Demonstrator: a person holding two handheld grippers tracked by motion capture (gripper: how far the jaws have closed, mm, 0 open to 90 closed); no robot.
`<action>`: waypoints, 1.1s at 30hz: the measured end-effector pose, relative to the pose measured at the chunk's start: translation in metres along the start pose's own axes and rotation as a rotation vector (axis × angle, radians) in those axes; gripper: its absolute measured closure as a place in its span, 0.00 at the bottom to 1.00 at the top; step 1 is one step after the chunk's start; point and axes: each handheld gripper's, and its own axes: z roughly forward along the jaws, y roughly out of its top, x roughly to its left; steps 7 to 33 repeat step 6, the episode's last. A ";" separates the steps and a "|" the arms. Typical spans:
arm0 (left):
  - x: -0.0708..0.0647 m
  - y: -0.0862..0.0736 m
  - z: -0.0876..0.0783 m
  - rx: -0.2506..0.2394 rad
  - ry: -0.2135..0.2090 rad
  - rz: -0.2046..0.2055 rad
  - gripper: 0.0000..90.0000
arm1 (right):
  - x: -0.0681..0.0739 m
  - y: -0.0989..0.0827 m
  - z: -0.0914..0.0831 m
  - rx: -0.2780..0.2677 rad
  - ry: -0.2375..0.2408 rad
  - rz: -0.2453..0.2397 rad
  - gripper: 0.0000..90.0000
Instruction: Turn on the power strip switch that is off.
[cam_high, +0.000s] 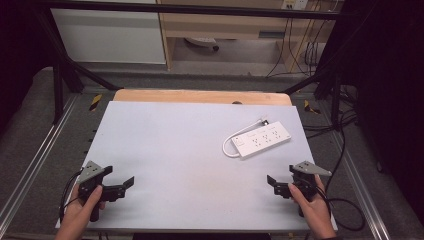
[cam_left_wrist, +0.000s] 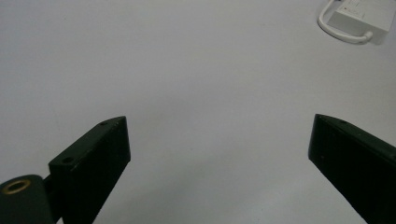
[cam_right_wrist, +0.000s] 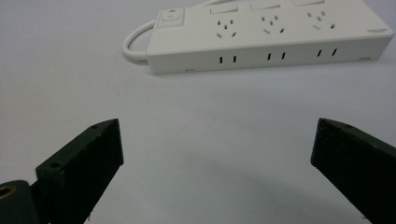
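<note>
Nearest, the left gripper (cam_high: 131, 183) sits at the near left of the white table (cam_high: 175, 150), jaws spread wide over bare surface, grasping nothing; the right gripper (cam_high: 270, 181) sits at the near right, jaws likewise parted and empty; farther off, the white power strip (cam_high: 261, 139) lies flat on the table's right side, its cable (cam_high: 230, 145) looped beside it.

The power strip (cam_right_wrist: 271, 39) looks like smooth white plastic with a faint sheen, as does its rounded cable (cam_right_wrist: 135, 44). The bench (cam_high: 190, 150) wears a matt, pale grey sheet, with bare wood along its far edge (cam_high: 200, 96). Each hand-held gripper, left (cam_left_wrist: 219, 154) and right (cam_right_wrist: 217, 161), has matt black jaws.
</note>
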 end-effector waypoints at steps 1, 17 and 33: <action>0.000 0.000 0.000 -0.001 -0.001 0.001 0.06 | 0.001 -0.001 0.001 0.012 0.004 -0.003 0.03; 0.000 0.000 0.000 -0.004 -0.004 0.003 0.06 | 0.007 -0.004 0.010 0.058 -0.011 -0.061 0.04; 0.000 0.000 0.000 -0.004 -0.004 0.003 0.06 | 0.007 -0.004 0.010 0.058 -0.011 -0.061 0.04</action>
